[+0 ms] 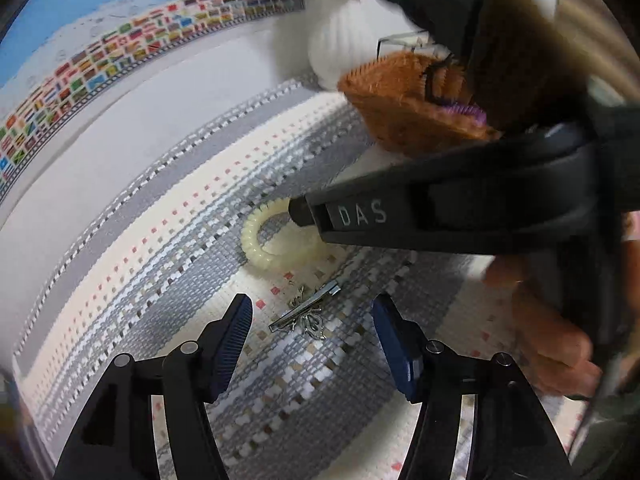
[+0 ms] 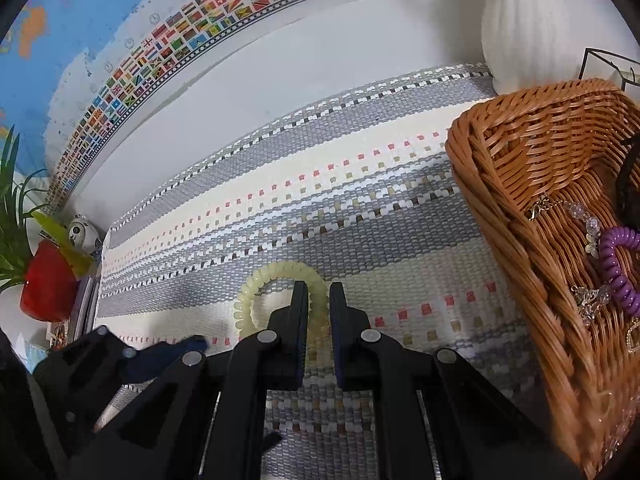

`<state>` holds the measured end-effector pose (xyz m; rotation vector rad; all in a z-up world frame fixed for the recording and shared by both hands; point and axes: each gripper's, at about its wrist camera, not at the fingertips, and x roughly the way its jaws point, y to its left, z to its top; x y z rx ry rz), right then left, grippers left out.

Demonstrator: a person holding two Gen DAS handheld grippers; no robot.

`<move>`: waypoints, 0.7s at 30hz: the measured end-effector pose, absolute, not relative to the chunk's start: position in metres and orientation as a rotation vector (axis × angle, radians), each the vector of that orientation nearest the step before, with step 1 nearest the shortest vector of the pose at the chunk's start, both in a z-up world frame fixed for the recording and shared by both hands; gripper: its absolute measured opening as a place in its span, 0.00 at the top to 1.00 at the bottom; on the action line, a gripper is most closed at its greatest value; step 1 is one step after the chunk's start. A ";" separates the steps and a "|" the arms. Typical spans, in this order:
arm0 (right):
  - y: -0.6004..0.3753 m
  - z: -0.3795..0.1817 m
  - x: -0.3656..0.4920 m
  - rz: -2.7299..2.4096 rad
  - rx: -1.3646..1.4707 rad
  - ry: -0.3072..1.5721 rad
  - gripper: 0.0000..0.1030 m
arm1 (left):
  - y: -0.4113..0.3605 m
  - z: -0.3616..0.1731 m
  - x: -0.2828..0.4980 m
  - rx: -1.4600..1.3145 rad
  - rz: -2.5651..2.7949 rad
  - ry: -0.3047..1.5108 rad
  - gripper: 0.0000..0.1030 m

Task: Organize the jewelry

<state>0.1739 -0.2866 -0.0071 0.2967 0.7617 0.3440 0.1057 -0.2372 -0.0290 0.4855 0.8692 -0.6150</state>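
A cream spiral hair tie point(image 2: 256, 292) lies on the woven mat point(image 2: 320, 208). My right gripper point(image 2: 319, 294) has its jaws nearly closed around the tie's right side; it also shows in the left wrist view point(image 1: 298, 214) touching the tie point(image 1: 256, 240). My left gripper point(image 1: 312, 312) is open, its fingers either side of a silver hair clip point(image 1: 304, 308) with a small charm on the mat. A wicker basket point(image 2: 532, 168) on the right holds a purple spiral tie point(image 2: 618, 272) and crystal jewelry point(image 2: 588, 224).
A white ribbed vase point(image 2: 528, 20) stands behind the basket. A flag-bordered map point(image 2: 160, 44) lines the back wall. A red pot with a green plant point(image 2: 48, 280) and a small figurine point(image 2: 82, 234) sit at the left mat edge.
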 end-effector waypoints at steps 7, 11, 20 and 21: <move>-0.288 -0.007 0.173 0.346 0.293 0.758 0.89 | -0.244 -0.036 0.118 0.447 -0.625 0.873 0.85; -0.288 -0.007 0.172 0.345 0.289 0.759 0.89 | -0.240 -0.036 0.116 0.457 -0.605 0.858 0.87; -0.290 -0.009 0.171 0.377 0.311 0.761 0.89 | -0.174 -0.024 0.107 0.331 -0.581 0.889 0.97; -0.290 -0.010 0.171 0.385 0.318 0.765 0.89 | -0.167 -0.022 0.106 0.311 -0.579 0.892 0.97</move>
